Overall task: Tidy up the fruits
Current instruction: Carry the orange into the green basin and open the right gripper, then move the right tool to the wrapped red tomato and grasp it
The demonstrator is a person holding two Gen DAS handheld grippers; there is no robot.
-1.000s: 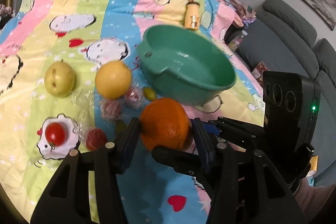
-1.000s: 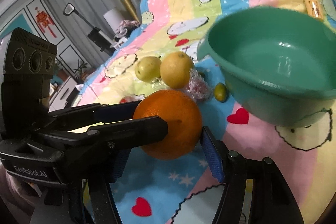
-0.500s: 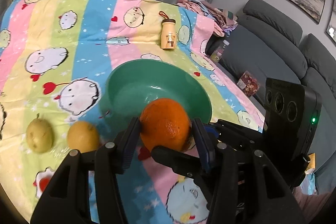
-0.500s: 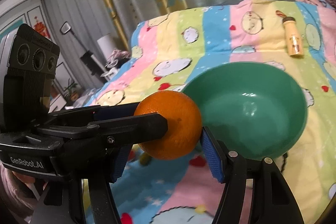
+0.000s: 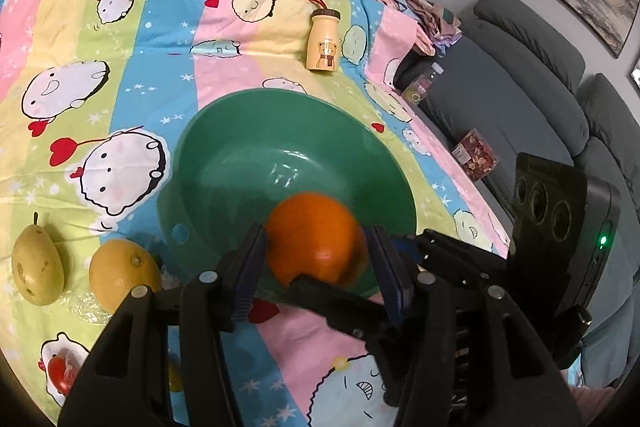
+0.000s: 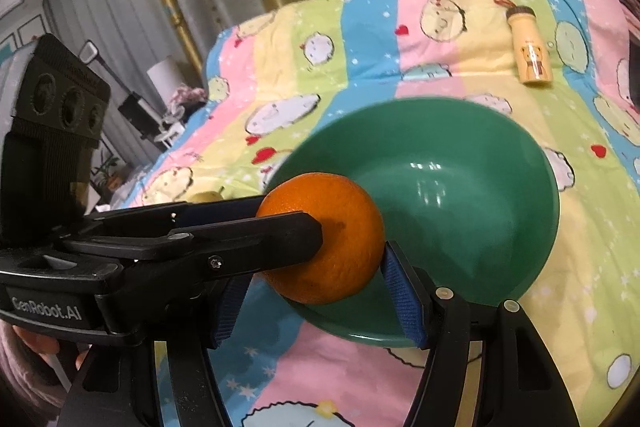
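Note:
An orange hangs over the near rim of the green bowl, between both grippers at once. My left gripper brackets it and its jaws are opening. The orange is blurred there, with a thin gap at the right pad. In the right wrist view my right gripper still has the orange against its blue right pad. Its left finger is hidden behind the left gripper's black finger, which crosses the fruit. The bowl holds nothing.
On the cartoon bedspread left of the bowl lie a pear, a yellow citrus and a tomato on plastic wrap. A small yellow bottle stands beyond the bowl. A grey sofa borders the right side.
Both grippers carried the orange up and away from the fruit pile to above the bowl's near rim. The left jaws have spread slightly, and the orange now looks blurred between them.

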